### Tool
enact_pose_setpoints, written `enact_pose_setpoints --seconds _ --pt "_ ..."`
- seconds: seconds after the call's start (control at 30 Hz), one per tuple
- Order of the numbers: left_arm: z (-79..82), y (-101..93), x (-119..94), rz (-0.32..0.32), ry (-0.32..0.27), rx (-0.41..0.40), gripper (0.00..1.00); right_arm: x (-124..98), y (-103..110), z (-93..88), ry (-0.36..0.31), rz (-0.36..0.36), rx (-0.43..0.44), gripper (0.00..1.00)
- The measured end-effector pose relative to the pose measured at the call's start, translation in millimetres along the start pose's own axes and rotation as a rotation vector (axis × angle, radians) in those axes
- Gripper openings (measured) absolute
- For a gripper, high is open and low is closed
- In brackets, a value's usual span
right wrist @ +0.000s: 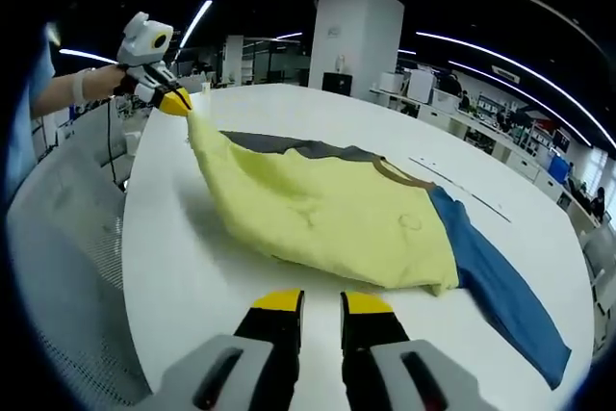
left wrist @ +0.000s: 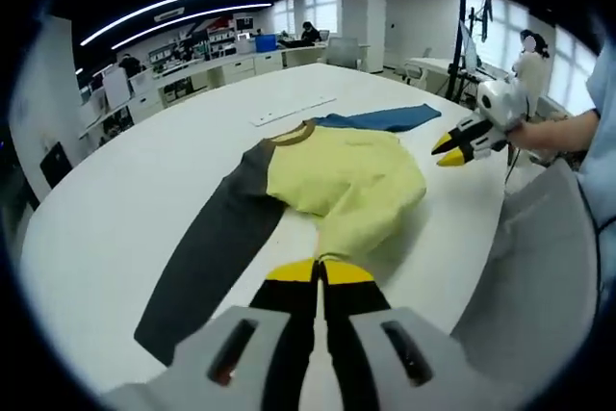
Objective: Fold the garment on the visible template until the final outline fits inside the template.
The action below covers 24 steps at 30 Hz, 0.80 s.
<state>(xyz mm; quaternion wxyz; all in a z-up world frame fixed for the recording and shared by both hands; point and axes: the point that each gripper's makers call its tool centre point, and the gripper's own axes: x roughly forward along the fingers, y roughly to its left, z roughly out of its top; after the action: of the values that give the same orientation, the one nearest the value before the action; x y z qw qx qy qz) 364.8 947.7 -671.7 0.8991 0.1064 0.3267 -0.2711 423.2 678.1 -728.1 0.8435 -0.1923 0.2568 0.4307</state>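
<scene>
A long-sleeved shirt (left wrist: 342,180) lies on the white table (left wrist: 144,190). It has a yellow body, a brown collar (left wrist: 294,135), a dark grey sleeve (left wrist: 217,247) and a blue sleeve (left wrist: 385,119). My left gripper (left wrist: 319,270) is shut on the yellow hem. In the right gripper view the left gripper (right wrist: 175,102) holds that hem corner lifted, and the shirt (right wrist: 327,214) slopes from it down to the table. My right gripper (right wrist: 322,303) is open with nothing between its jaws, just short of the shirt's near edge. It also appears beside the shirt (left wrist: 449,150), held by a hand.
A thin pale strip (left wrist: 294,111) lies on the table beyond the collar. A grey mesh surface (right wrist: 67,267) borders the table's rounded edge. A person's sleeve (left wrist: 602,170) is close by. Desks, a pillar (right wrist: 356,40) and people stand further back.
</scene>
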Motion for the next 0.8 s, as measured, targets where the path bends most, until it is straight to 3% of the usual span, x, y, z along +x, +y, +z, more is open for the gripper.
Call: enact_pose_setpoints --seconds 0.17,0.27,0.37,0.43,0.53,0.7,0.8 --pt "-20.4 -7.0 -4 -0.006 0.025 -0.061 0.00 2 2 -2.6 0.008 0.008 -0.001 0.11" --pt "-35.4 -14.9 -3 -0.013 0.072 -0.050 0.00 5 5 -6.0 0.020 0.021 -0.006 0.11" --pt "-38.4 -19.7 -1 -0.024 0.068 -0.077 0.00 10 8 -8.8 0.040 0.037 -0.019 0.12" --pt "-38.2 -20.4 -1 -0.024 0.069 -0.077 0.00 12 10 -8.1 0.069 0.039 -0.166 0.15" --pt "-34.5 -20.8 0 -0.025 0.059 -0.078 0.00 17 31 4.5 0.036 0.113 -0.270 0.23" --pt "-29.1 -17.4 0 -0.017 0.044 -0.084 0.00 32 62 16.1 0.041 0.149 -0.622 0.24" --pt "-26.7 -16.0 0 -0.014 0.035 -0.087 0.00 41 72 21.8 0.028 0.152 -0.647 0.25"
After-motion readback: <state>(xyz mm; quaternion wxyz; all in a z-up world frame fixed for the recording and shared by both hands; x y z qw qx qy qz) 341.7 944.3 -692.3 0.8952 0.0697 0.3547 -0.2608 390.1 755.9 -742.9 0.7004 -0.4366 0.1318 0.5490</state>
